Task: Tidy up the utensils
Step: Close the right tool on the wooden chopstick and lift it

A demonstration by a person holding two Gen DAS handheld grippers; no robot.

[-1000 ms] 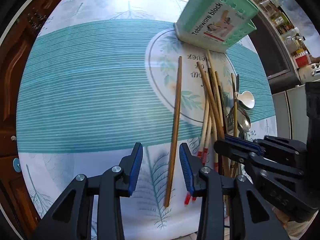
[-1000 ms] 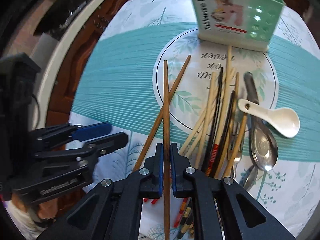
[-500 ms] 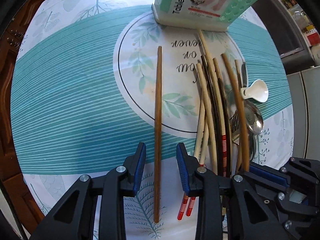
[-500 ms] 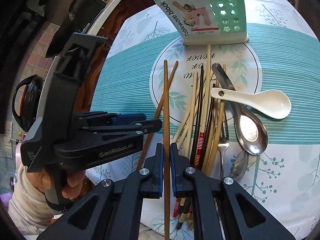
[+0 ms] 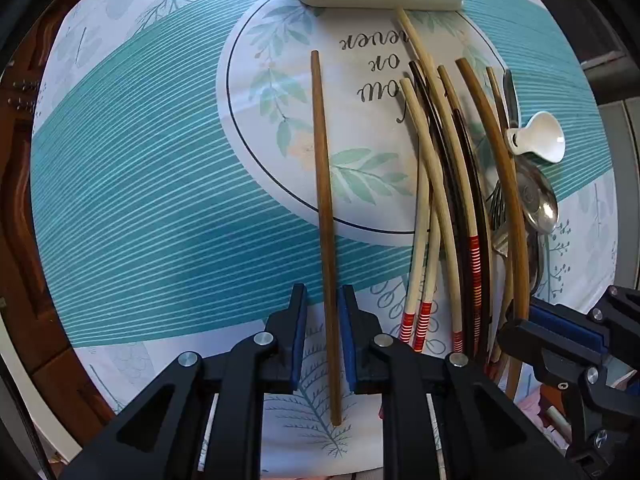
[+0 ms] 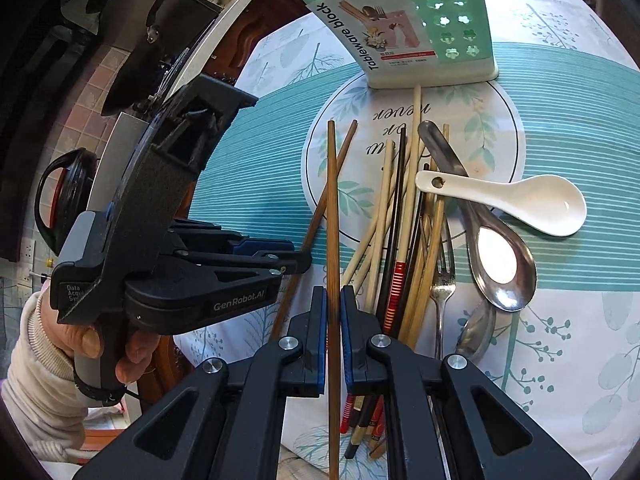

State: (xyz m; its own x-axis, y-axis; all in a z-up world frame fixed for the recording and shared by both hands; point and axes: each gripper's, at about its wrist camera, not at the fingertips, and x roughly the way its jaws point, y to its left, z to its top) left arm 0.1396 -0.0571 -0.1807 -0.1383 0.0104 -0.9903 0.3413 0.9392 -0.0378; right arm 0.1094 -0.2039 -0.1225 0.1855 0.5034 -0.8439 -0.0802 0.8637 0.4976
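Brown wood fills both your grippers: two brown chopsticks, one each. Your right gripper is clamped on one chopstick, lifted above the pile. Your left gripper has just been closing around the other chopstick, which lies alone on the tablecloth left of the pile; its pads stand narrowly apart, not yet pressing. The pile holds roughly nine more chopsticks, which overlap too much for a sure count, one fork, two steel spoons and one white spoon. One green holder stands at the far side.
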